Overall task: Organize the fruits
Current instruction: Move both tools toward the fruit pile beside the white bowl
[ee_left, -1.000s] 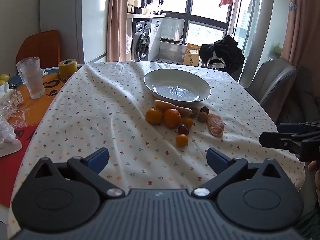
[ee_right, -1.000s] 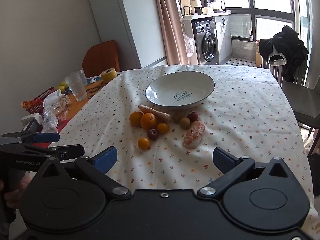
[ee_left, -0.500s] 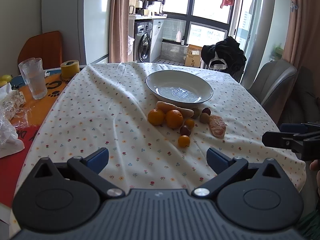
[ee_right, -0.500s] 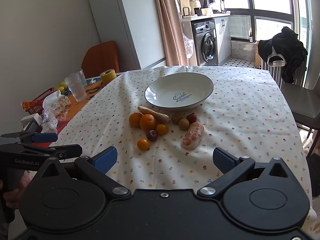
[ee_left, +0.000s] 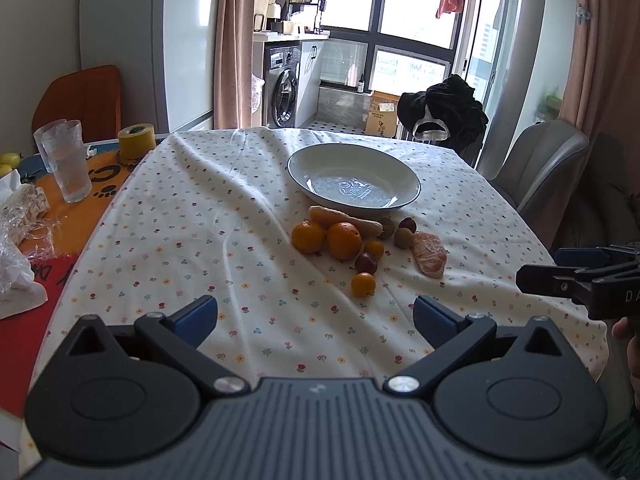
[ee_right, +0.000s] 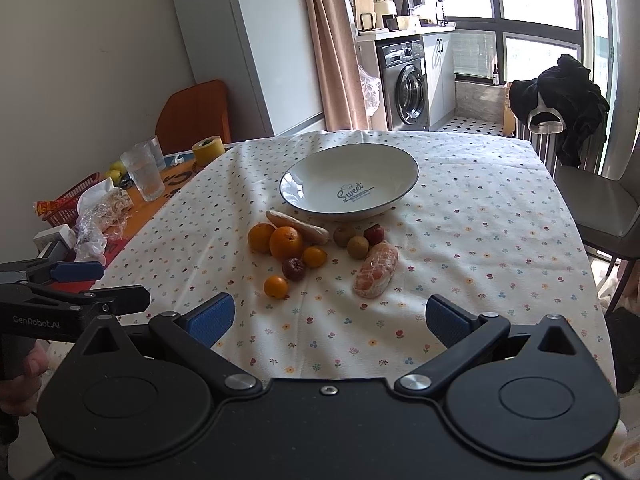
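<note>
Round glossy bowl (ee_right: 304, 188), smooth oranges (ee_right: 286, 242), floral wrinkled cloth (ee_right: 460, 208)

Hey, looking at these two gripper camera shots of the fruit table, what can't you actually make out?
- Plate lettering: washed out by glare in the left wrist view.
- Pale long item: partly behind the oranges; what it is stays unclear in both views.
- Right gripper: cut off by the left view's edge.
- Table's near edge: hidden by the left gripper body.
- Red basket: contents covered by plastic wrap.

Both grippers level, unloaded.
Left gripper (ee_left: 315, 314) and right gripper (ee_right: 328, 318): jaws spread wide, nothing between them, side by side, each held by a hand (ee_right: 22, 380).
</note>
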